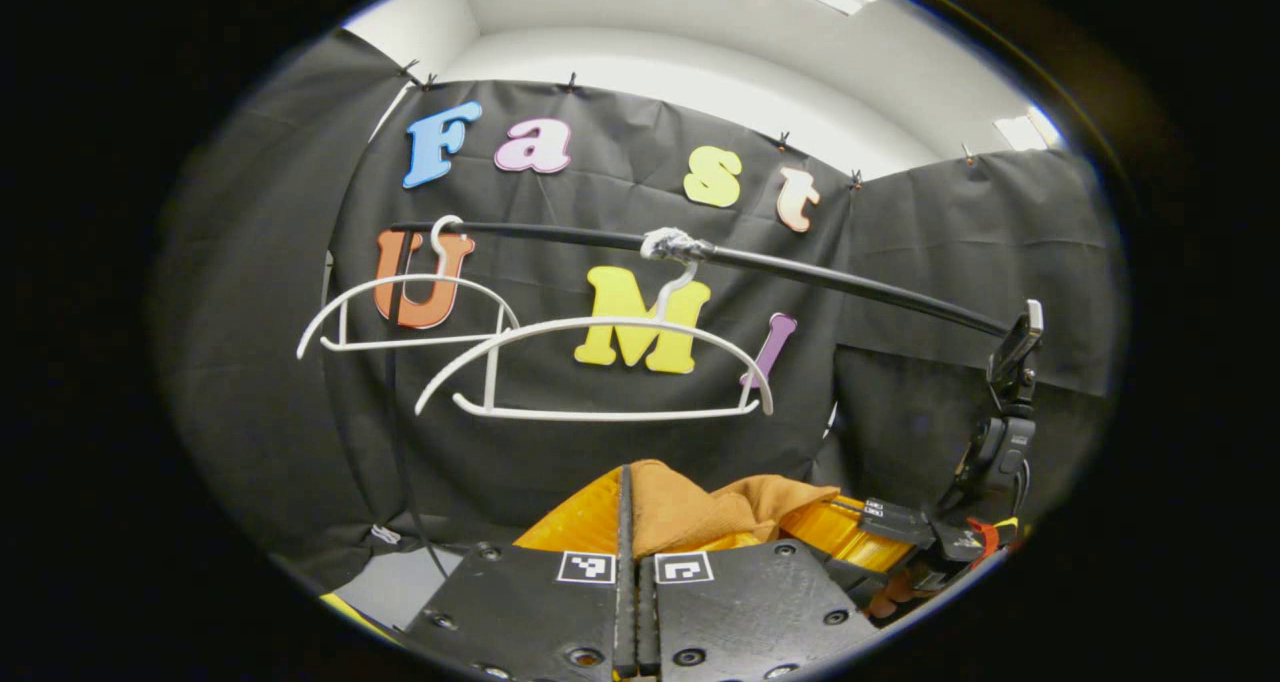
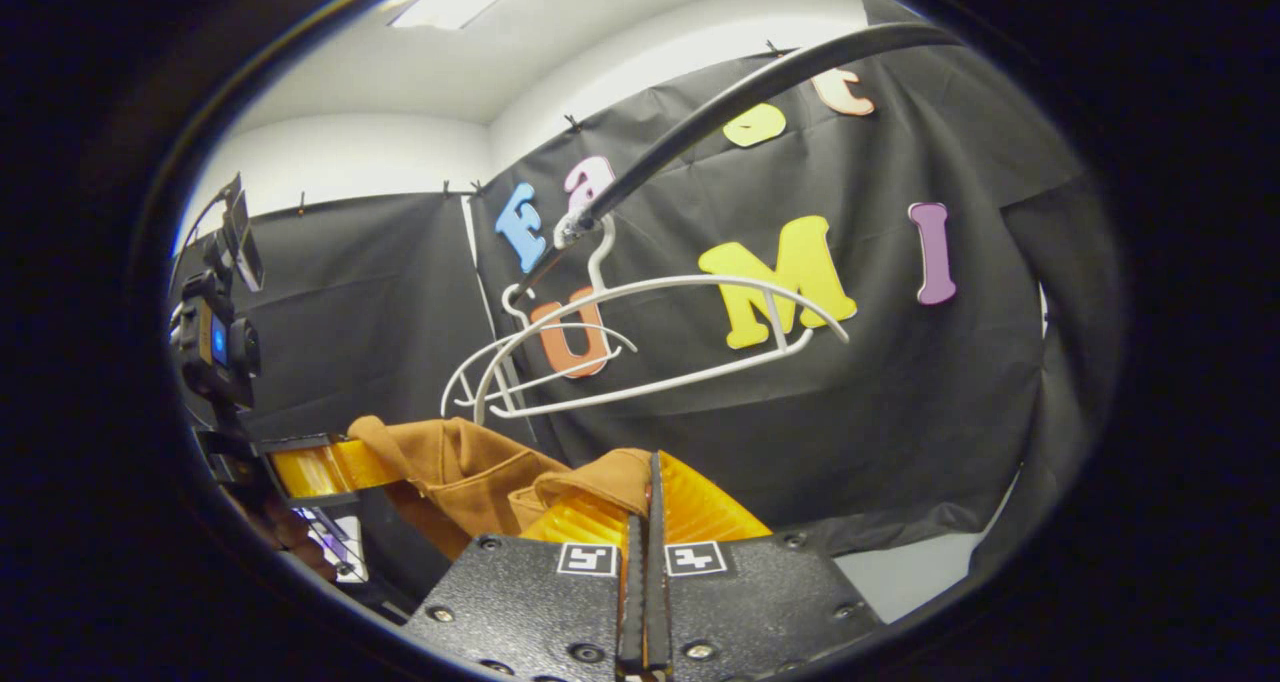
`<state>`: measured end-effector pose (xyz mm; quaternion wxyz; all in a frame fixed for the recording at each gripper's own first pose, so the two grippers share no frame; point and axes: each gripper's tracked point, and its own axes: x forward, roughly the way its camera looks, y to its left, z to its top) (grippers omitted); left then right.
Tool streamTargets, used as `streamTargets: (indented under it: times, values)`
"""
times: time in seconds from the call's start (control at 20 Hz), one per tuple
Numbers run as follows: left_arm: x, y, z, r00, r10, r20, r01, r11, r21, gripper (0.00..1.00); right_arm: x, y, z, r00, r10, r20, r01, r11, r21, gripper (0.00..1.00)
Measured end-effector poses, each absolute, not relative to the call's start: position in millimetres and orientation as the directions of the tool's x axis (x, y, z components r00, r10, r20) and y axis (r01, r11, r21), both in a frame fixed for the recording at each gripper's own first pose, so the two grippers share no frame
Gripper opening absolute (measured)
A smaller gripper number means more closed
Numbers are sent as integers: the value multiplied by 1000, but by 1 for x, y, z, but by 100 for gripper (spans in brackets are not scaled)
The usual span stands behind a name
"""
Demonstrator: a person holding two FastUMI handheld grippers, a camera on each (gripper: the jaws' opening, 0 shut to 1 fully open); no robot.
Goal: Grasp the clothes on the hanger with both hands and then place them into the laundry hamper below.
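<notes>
A brown garment (image 1: 700, 510) hangs bunched between my two grippers, below the hangers and off them. In the left gripper view my left gripper (image 1: 628, 482) is shut, with a fold of the cloth pinched at its tips. The right gripper (image 1: 885, 524) shows farther off at the right, holding the garment's other end. My right gripper (image 2: 655, 467), in the right gripper view, is shut on the brown garment (image 2: 460, 467), which stretches left to the left gripper (image 2: 310, 467). Two bare white hangers (image 1: 600, 367) (image 2: 650, 337) hang on the black rail (image 1: 820, 272) (image 2: 720, 102).
The black cloth wall stands close behind the rail. A camera mount (image 2: 215, 337) rides on the left gripper, and another (image 1: 1010, 402) on the right one. A strip of pale floor (image 2: 900, 572) shows under the cloth's hem.
</notes>
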<state>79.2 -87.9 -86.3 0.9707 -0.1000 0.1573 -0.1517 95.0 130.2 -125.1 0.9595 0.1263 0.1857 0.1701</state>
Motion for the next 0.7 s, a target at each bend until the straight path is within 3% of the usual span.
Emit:
streamTargets:
  times: [0.05,0.1,0.3,0.35,0.5,0.55,0.7]
  values:
    - [79,-89,-89,905,-324,-277,260,935,-243,5,96,129,-127,870,377,-318,-283,910,304,5]
    - [78,-91,-95,902,-322,-288,256,935,-244,1,95,128,-131,866,379,-327,-282,909,305,5]
    - [77,-92,-129,883,-307,-356,228,942,-248,5,91,122,-162,844,368,-390,-248,913,324,5]
    - [76,-92,-138,876,-303,-375,222,944,-244,1,92,119,-171,840,359,-406,-235,916,326,5]
    - [73,-88,-166,858,-287,-425,203,951,-233,5,88,112,-199,821,341,-459,-198,923,331,5]
    - [72,-87,-178,851,-280,-444,192,953,-234,1,87,111,-209,811,335,-479,-185,925,333,5]
    - [68,-84,-212,819,-274,-504,160,953,-258,1,83,107,-246,781,316,-539,-151,932,329,5]
